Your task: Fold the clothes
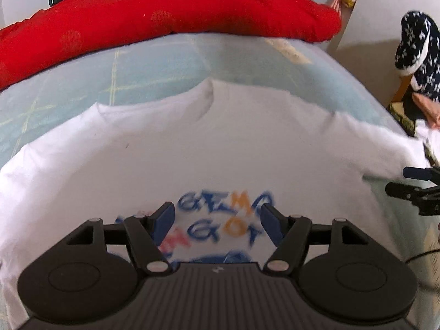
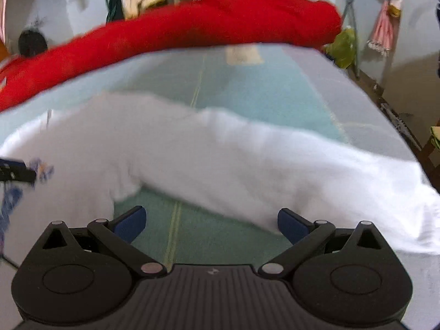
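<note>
Shirt [image 1: 192, 151] lies spread print-up on the bed [image 1: 137, 74] below the red pillow [image 1: 165, 16] — no fold that we can see yet — and our left gripper [image 1: 217, 221] and right gripper [image 2: 211, 221] both hover spread, empty.

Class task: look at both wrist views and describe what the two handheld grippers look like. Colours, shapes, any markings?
The left gripper and right gripper look alike: a black ribbed body bearing a small pale mark, a round black disc at each side, angled black link arms with silver pivot pins, and blue finger pads. No hand or sleeve shows in either view.
</note>
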A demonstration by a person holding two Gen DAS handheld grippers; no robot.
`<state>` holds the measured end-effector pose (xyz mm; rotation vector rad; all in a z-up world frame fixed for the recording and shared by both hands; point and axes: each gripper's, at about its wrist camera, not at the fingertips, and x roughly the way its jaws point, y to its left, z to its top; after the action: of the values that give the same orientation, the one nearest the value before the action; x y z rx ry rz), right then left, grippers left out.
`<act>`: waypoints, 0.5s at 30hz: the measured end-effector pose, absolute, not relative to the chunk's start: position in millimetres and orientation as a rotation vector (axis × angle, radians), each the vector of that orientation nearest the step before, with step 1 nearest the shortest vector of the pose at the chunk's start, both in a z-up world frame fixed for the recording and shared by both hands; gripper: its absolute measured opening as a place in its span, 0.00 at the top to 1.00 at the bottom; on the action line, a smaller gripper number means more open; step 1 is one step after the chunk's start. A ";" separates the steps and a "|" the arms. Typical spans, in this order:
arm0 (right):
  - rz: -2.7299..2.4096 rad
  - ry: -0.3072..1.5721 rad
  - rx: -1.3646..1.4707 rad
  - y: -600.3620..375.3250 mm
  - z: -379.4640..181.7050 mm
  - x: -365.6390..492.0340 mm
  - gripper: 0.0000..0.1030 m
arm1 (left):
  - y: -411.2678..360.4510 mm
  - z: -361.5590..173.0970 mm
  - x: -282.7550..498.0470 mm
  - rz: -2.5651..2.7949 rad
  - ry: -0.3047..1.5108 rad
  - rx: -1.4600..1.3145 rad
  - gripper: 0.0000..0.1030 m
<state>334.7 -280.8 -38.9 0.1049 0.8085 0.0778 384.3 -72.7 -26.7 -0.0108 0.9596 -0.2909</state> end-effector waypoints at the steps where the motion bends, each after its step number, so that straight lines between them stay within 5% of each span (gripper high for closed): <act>1: 0.075 0.781 0.120 -286.3 -35.3 337.0 0.00 | -77.4 -25.6 388.0 -0.291 0.954 -0.013 0.33; 15: -0.168 0.807 0.261 -394.5 -52.8 326.5 0.00 | -127.8 -40.8 411.0 -0.330 0.986 -0.022 0.31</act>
<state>326.5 -394.5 -52.8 0.2612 0.8071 -0.1678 411.0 -127.8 -40.8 -0.0216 0.9863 -0.3305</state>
